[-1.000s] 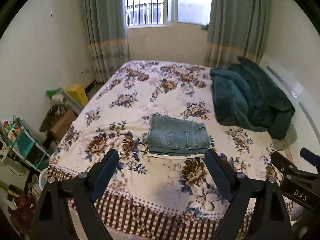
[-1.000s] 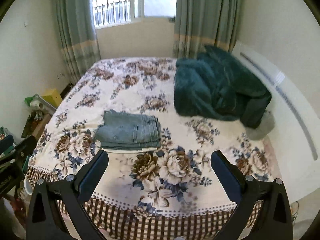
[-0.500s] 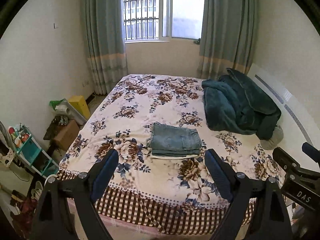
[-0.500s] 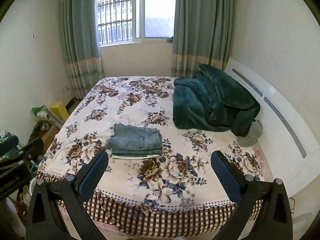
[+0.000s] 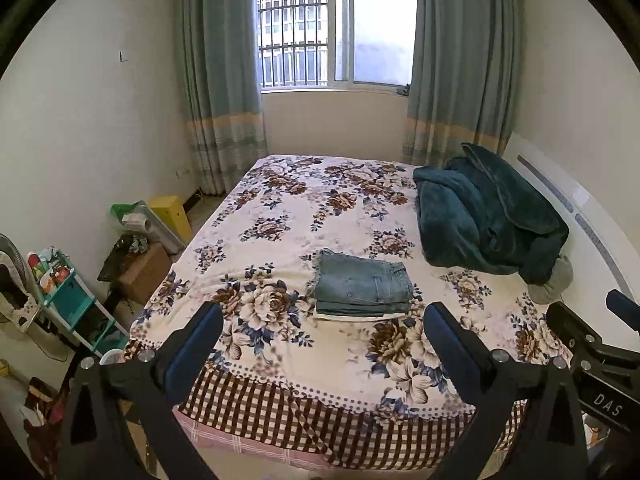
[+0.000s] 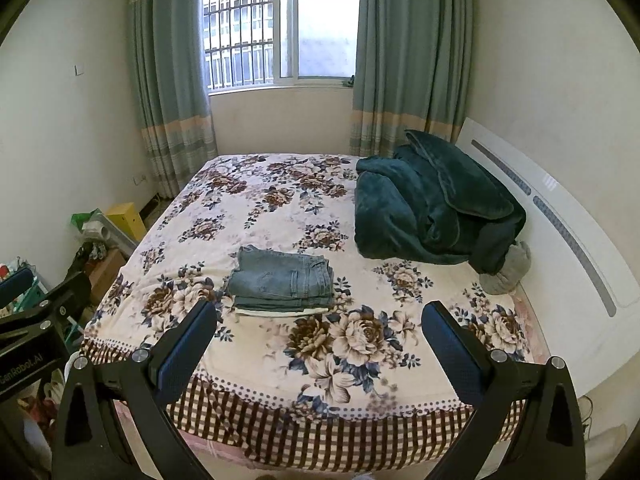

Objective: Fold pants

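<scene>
While folded jeans (image 5: pixel 362 286) lie in a neat stack near the foot of the floral bedspread (image 5: pixel 280 216), the left gripper (image 5: pixel 322 328) and right gripper (image 6: pixel 320 326) hang wide apart, empty, their housings lettered "DAS" and "GenRobot.AI".

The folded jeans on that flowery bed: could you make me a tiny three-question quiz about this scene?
1. True or false: the folded jeans lie on the floral bedspread.
2. What dark green thing is heaped by the headboard?
3. Are the left gripper and right gripper A) gripping denim or B) open, holding nothing?

Key: 1 true; 2 a teal blanket; 3 B.
</scene>
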The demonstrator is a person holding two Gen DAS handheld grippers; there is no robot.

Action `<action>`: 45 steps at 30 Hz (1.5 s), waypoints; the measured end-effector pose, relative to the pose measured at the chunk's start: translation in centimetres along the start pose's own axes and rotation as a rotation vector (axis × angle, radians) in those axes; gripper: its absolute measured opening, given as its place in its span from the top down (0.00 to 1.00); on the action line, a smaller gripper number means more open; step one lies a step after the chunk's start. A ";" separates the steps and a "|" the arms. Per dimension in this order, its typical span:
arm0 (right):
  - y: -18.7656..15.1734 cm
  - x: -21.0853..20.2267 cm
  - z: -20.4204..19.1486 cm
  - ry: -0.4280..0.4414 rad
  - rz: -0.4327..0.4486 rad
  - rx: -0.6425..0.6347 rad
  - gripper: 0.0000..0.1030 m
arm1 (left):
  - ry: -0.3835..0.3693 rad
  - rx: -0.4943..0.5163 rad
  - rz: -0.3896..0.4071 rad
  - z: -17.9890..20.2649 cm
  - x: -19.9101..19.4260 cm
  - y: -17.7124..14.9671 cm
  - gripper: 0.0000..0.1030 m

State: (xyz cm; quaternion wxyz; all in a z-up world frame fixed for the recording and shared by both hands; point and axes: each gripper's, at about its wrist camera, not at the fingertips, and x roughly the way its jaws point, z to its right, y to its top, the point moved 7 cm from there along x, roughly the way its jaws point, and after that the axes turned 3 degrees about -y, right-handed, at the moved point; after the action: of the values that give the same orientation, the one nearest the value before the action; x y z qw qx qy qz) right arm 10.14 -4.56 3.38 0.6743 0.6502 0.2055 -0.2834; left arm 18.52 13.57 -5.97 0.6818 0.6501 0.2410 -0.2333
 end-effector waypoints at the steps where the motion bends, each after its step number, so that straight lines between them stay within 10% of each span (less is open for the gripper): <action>1: 0.0 0.0 0.0 0.001 -0.001 0.002 0.00 | 0.001 -0.001 0.003 0.0 -0.1 0.0 0.01; 45: 1.1 0.3 -0.6 0.041 -0.003 0.004 0.00 | 0.025 0.012 0.038 0.0 -1.6 0.6 0.01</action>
State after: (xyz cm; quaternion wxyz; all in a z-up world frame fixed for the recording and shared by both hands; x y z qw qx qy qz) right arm 11.17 -4.00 4.01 0.6682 0.6569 0.2197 -0.2716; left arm 17.64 13.64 -4.45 0.6792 0.6614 0.2358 -0.2138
